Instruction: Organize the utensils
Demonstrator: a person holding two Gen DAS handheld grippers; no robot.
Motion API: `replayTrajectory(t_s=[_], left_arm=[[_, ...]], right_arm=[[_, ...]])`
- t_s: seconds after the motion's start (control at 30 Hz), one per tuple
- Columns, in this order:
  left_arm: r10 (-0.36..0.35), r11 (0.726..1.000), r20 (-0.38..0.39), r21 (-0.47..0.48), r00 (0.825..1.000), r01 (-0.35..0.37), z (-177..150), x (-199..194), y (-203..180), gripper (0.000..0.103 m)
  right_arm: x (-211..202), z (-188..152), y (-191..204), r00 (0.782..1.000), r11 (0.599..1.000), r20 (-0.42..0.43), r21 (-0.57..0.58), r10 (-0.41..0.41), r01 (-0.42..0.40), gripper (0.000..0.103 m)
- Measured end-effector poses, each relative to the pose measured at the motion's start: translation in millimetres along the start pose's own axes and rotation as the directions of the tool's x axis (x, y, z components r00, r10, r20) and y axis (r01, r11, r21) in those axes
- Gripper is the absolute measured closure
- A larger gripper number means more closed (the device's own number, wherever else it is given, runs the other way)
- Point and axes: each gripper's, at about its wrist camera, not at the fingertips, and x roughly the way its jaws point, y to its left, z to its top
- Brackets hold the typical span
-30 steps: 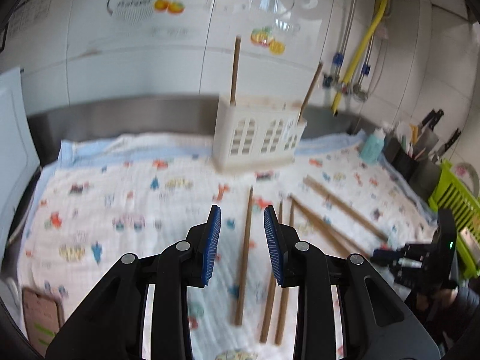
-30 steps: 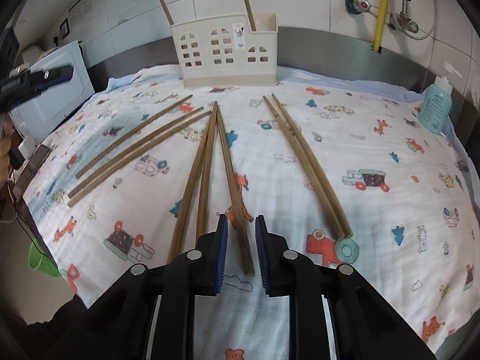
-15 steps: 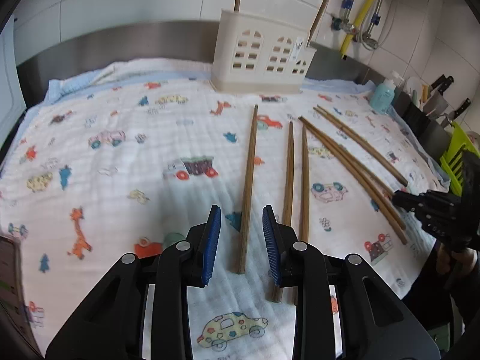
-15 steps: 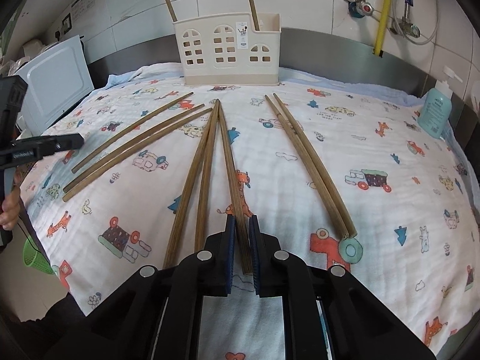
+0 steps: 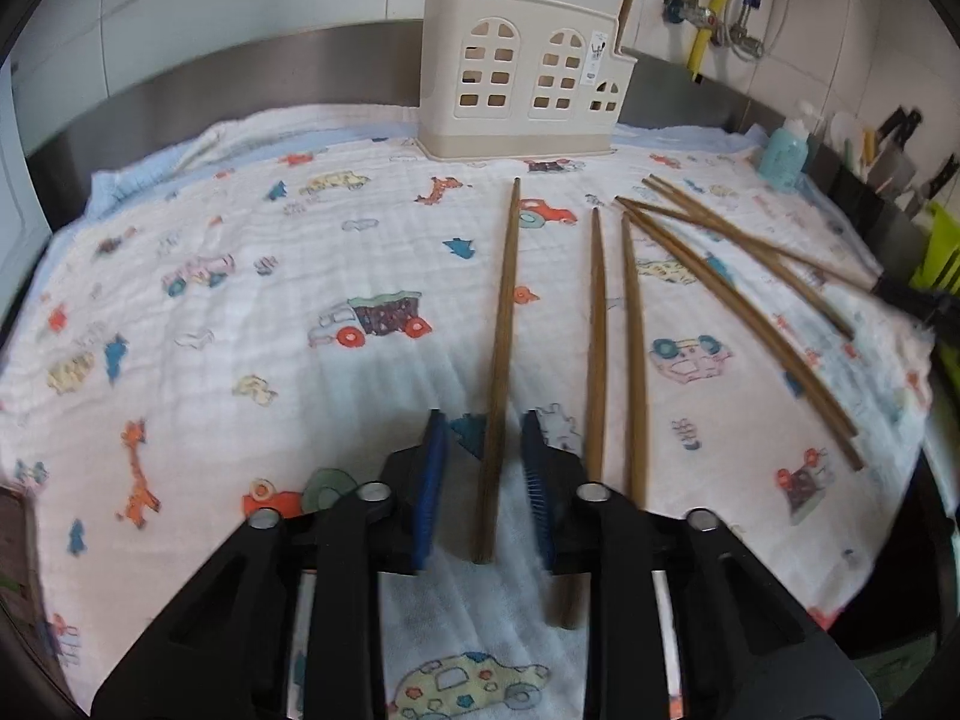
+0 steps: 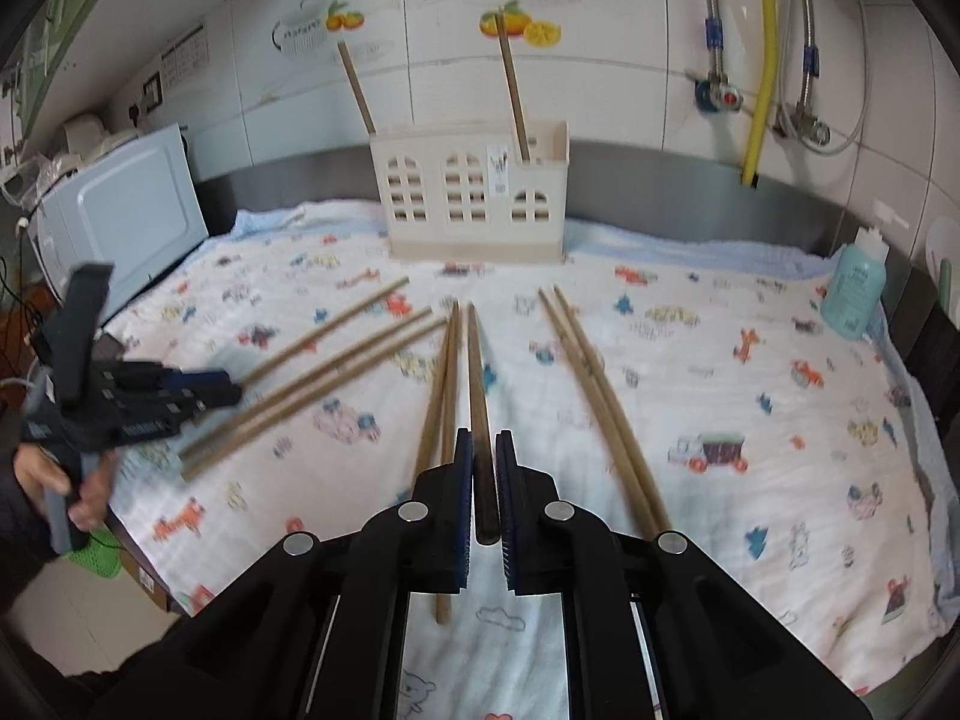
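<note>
On my far left a white appliance (image 6: 123, 216) stands at the edge of the counter, beside the printed cloth (image 5: 240, 360) that covers the whole work surface. At the back, against the steel splashback, sits the cream utensil holder (image 6: 474, 198) with its arched cut-outs; one chopstick (image 6: 355, 87) leans out of its left end and another (image 6: 513, 84) stands in its right compartment. To the right of it a yellow pipe (image 6: 762, 60) runs down the tiled wall, and a blue-green soap bottle (image 6: 852, 288) stands near the cloth's right edge.

My left gripper (image 5: 483, 480) is down at the cloth with a single chopstick (image 5: 501, 348) lying between its blue pads. My jaws have just been closing, yet there are gaps on both sides of the stick, so I have not clamped it. Just to its right lie two more chopsticks (image 5: 630, 348) side by side, their near ends passing under my right-hand finger. Further right several others (image 5: 738, 300) fan out toward the cloth's edge.

My right gripper (image 6: 483, 480) is clenched on the thick end of one chopstick (image 6: 477, 372), which points toward the holder. Two chopsticks (image 6: 441, 384) lie just to its left, nearly touching it at their far tips, and another pair (image 6: 600, 396) lies to its right, apart from my fingers.
</note>
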Motion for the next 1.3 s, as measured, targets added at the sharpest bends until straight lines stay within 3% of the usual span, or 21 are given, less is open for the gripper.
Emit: replayTrajectory(t_s=[0.27,0.4,0.6,0.93,1.3], left_arm=[[0.065,0.996,0.002,0.057,0.998,-0.065,1.3,0.0,-9.9,0.096],[0.026,1.000,0.009,0.011,1.000,-0.026,5.2,-4.3,-3.2,0.096],[-0.029,0.998,0.082,-0.046,0.996,0.033,21.2,-27.8,3.8,0.097],[-0.080,0.996,0.241,-0.023,0.967,0.088,65.4,-69.0,2.5,0.097],[-0.105,0.994,0.277,0.031,0.955,0.100,103.2,-73.8,-4.4,0.097]], right_arm=[[-18.9,28.2,1.1,0.998,1.000,0.062,0.002,-0.003,0.002,0.096],[-29.5,44.8,1.0,0.996,1.000,0.095,0.002,-0.004,0.004,0.096],[-42.1,71.7,1.1,0.991,1.000,0.136,-0.009,0.007,-0.006,0.097],[-46.1,112.8,-4.0,0.985,0.999,0.169,-0.006,0.032,-0.032,0.097],[-48.9,175.7,-13.5,0.974,0.999,0.226,-0.038,-0.008,0.017,0.097]])
